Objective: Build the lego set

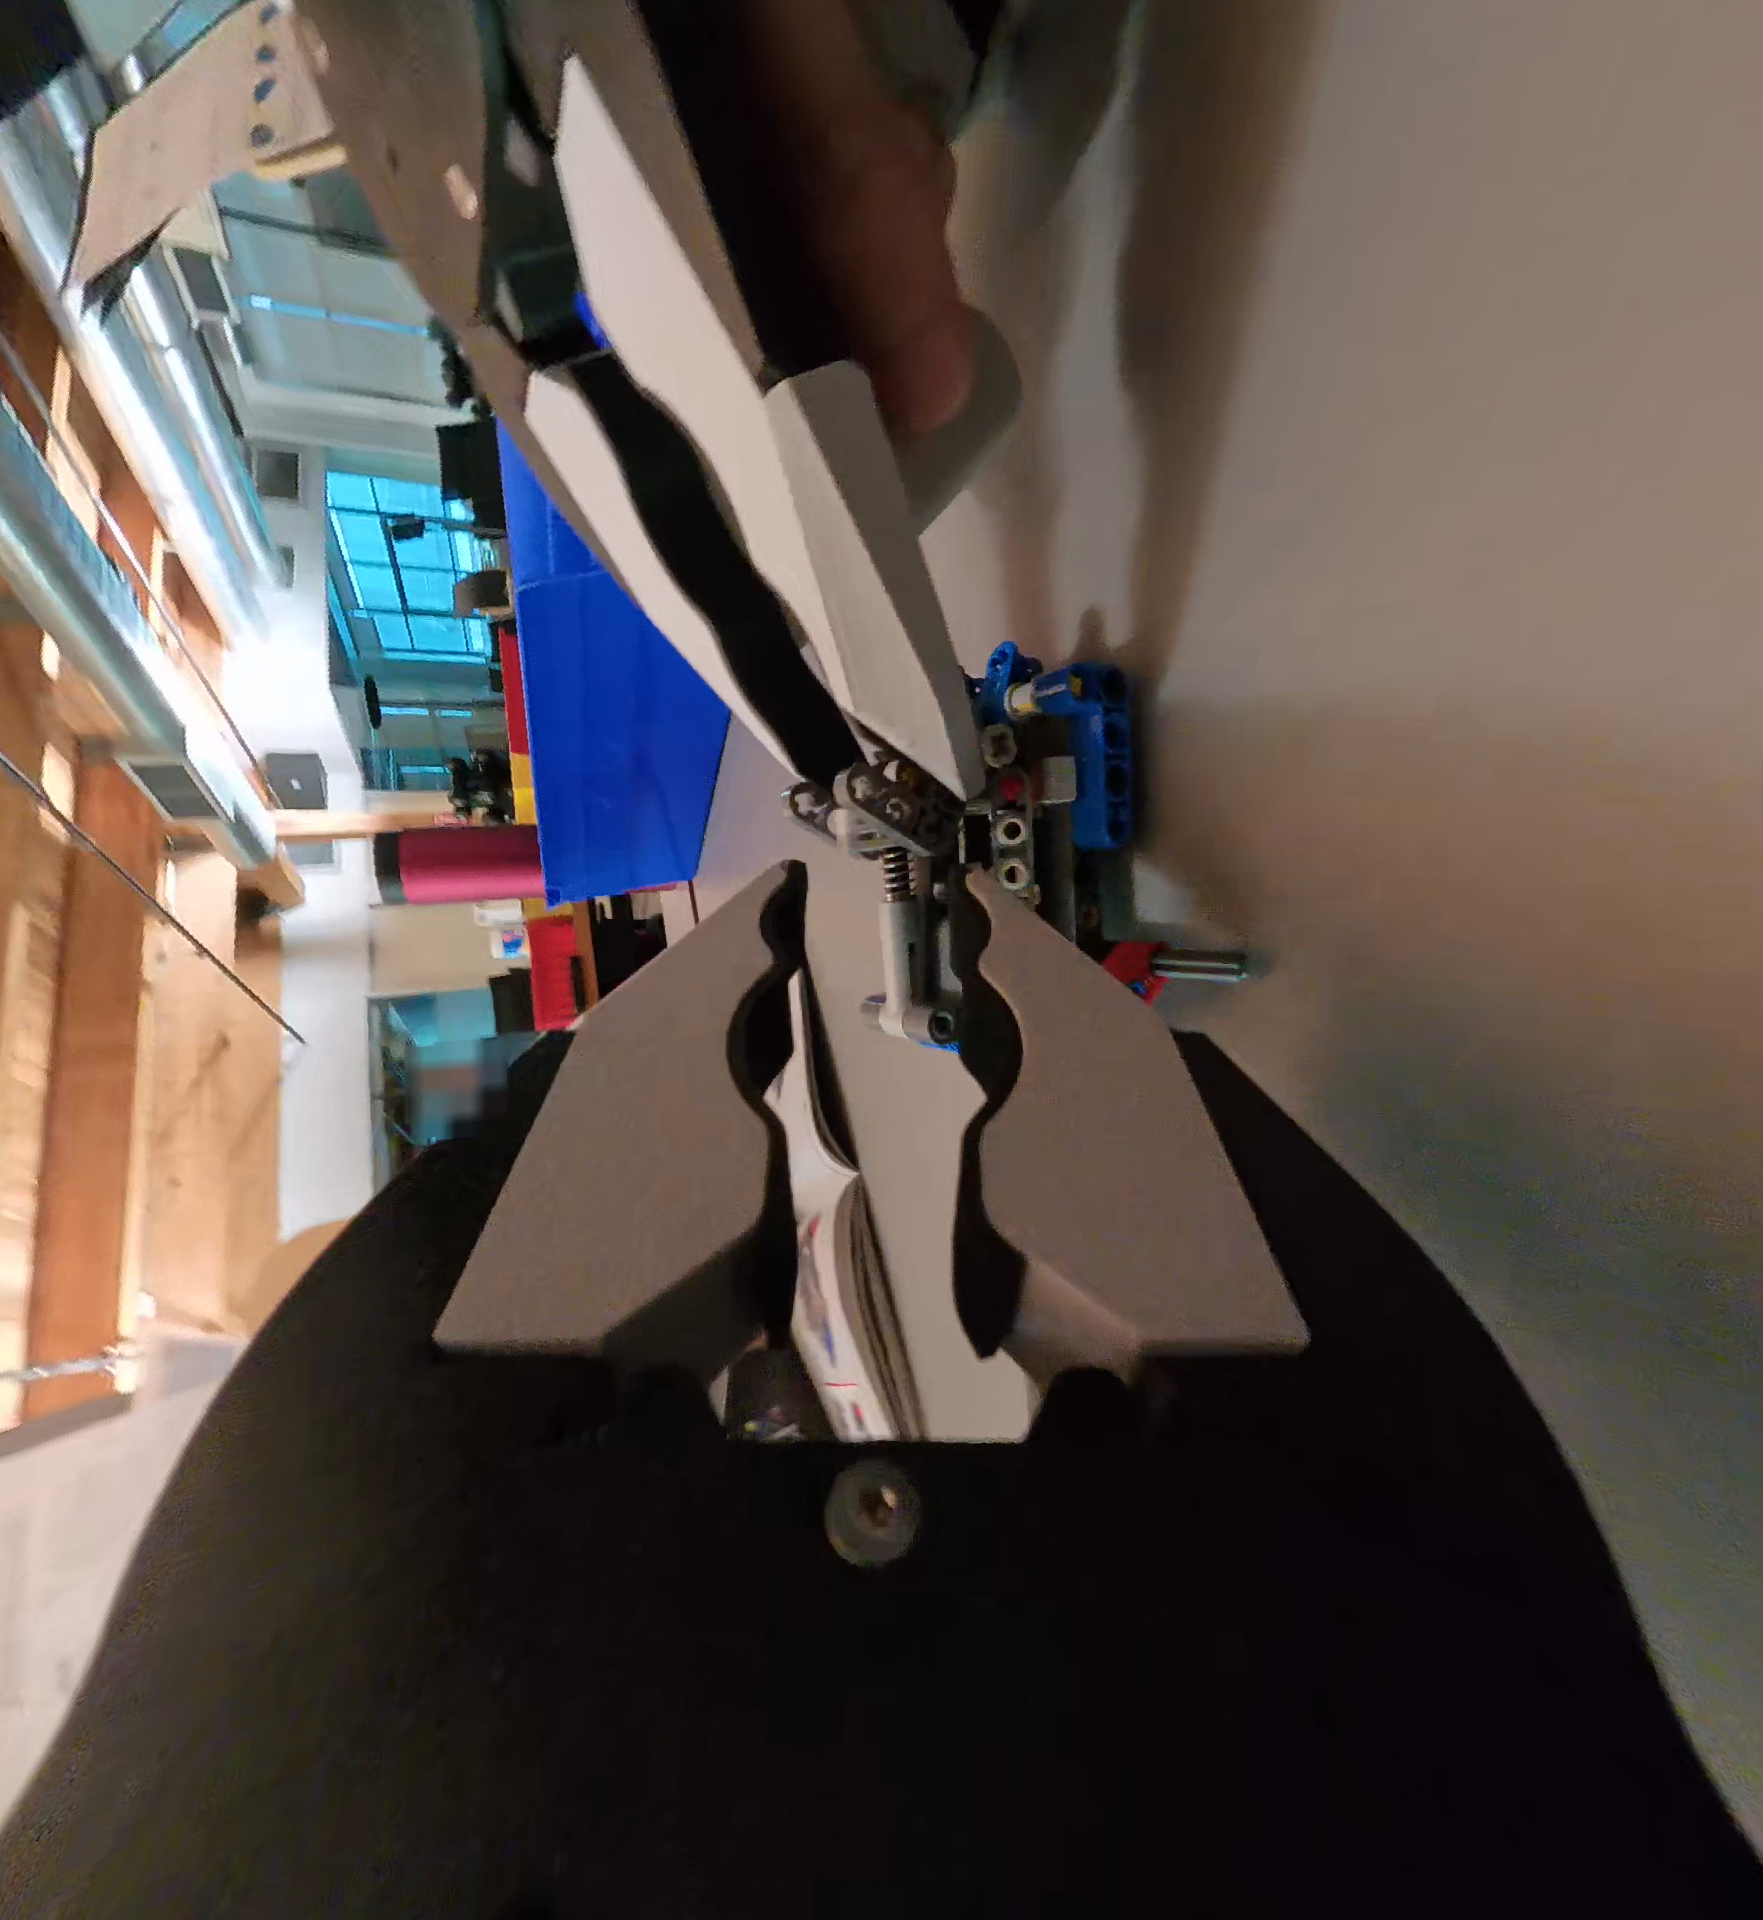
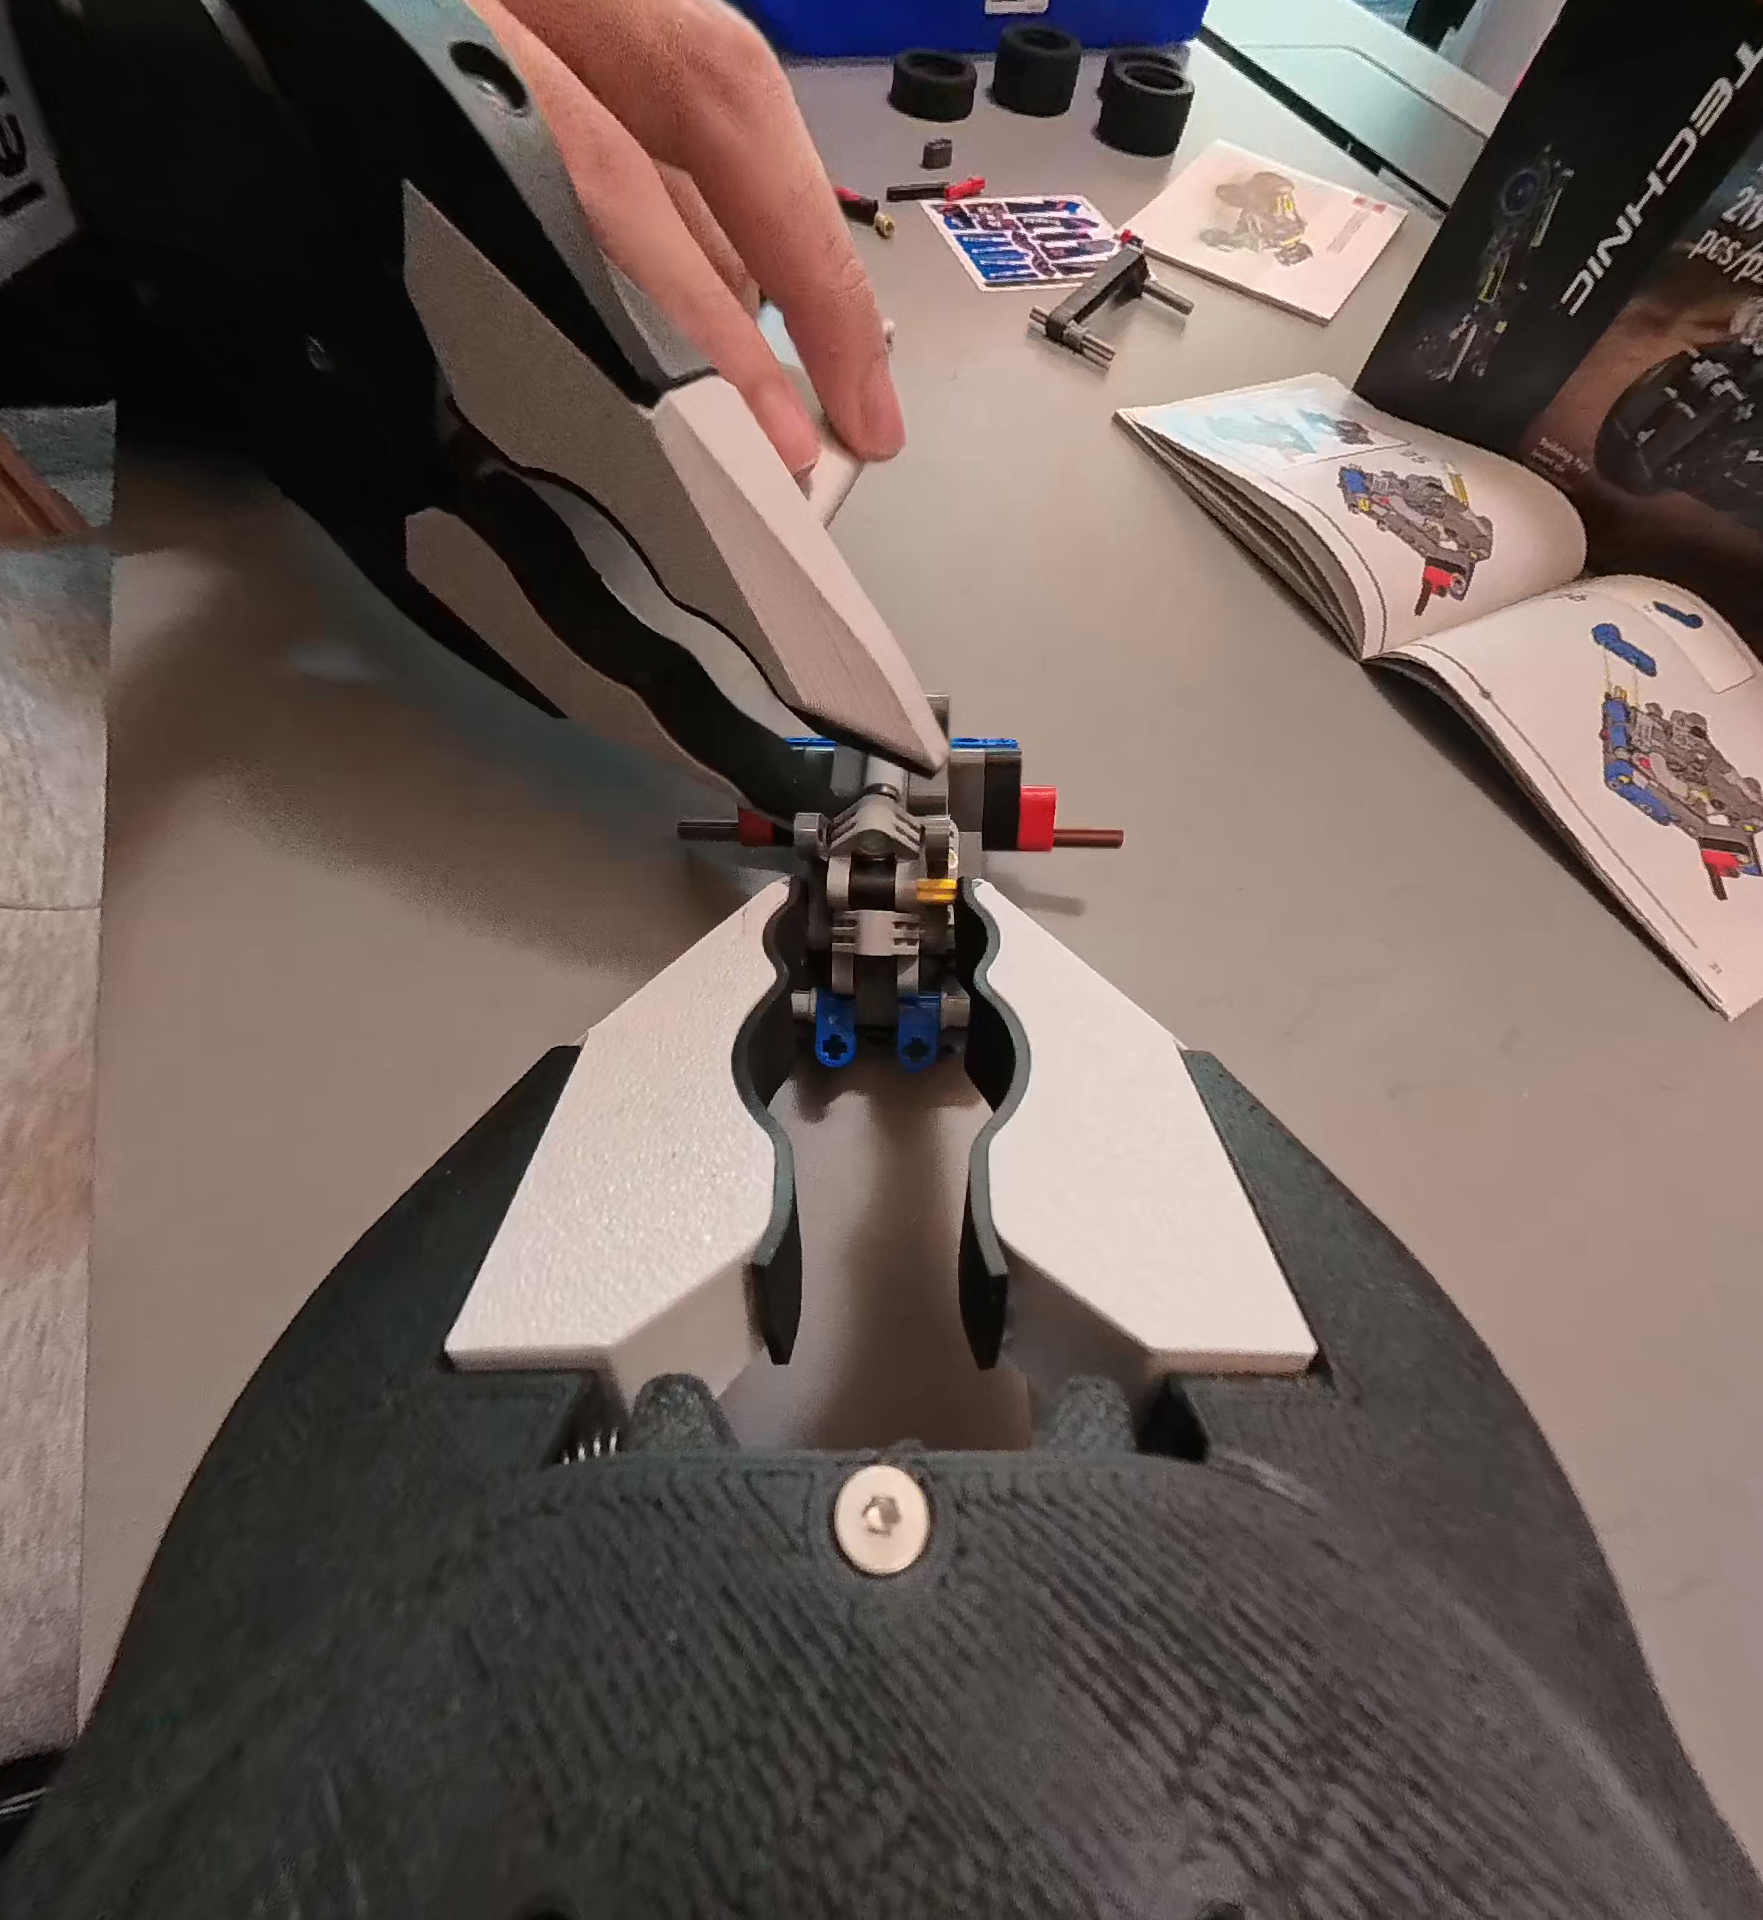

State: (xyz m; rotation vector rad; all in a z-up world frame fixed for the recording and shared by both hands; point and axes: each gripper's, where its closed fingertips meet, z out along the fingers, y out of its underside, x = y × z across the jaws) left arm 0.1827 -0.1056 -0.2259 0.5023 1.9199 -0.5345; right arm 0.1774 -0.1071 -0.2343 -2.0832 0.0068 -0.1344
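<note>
Toy model (image 2: 872, 904) sits pinched lengthwise between my right gripper (image 2: 877, 894) fingers, while my left gripper (image 1: 882, 873), fingers spread, has only one fingertip (image 1: 981, 883) against its side.

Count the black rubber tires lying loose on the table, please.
3. All sit in a row at the table's far edge: left tire, middle tire, right tire. Others may be hidden.

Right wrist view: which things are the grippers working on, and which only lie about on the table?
At the grippers: grey-and-blue brick model, between the right gripper's fingers; left gripper touching it.
Lying about: open instruction booklet, sticker sheet, three black tyres, dark box, small axle assembly.
</note>
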